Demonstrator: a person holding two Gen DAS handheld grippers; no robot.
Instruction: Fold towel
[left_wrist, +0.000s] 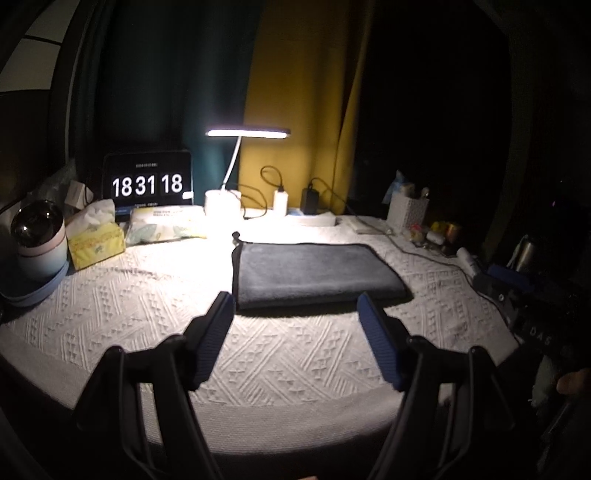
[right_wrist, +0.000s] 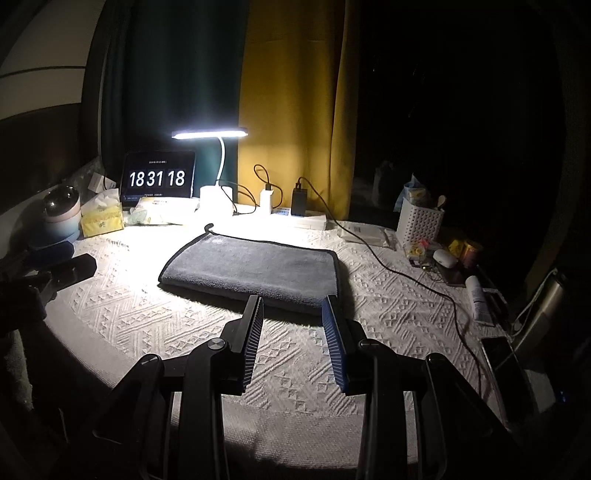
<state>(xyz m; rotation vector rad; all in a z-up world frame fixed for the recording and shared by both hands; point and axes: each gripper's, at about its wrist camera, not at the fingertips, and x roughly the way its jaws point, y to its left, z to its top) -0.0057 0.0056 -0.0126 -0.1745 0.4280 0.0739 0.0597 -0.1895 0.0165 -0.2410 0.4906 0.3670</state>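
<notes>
folded towel (right_wrist: 255, 271) just beyond both grippers' spread fingers (right_wrist: 255, 332)

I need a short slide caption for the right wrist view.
Open right tongs hover before a folded grey towel on a white tablecloth, lit by a desk lamp.

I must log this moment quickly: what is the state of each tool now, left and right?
Left tool: open, holding nothing, short of the grey towel.
Right tool: open, holding nothing, at the towel's near edge.
</notes>
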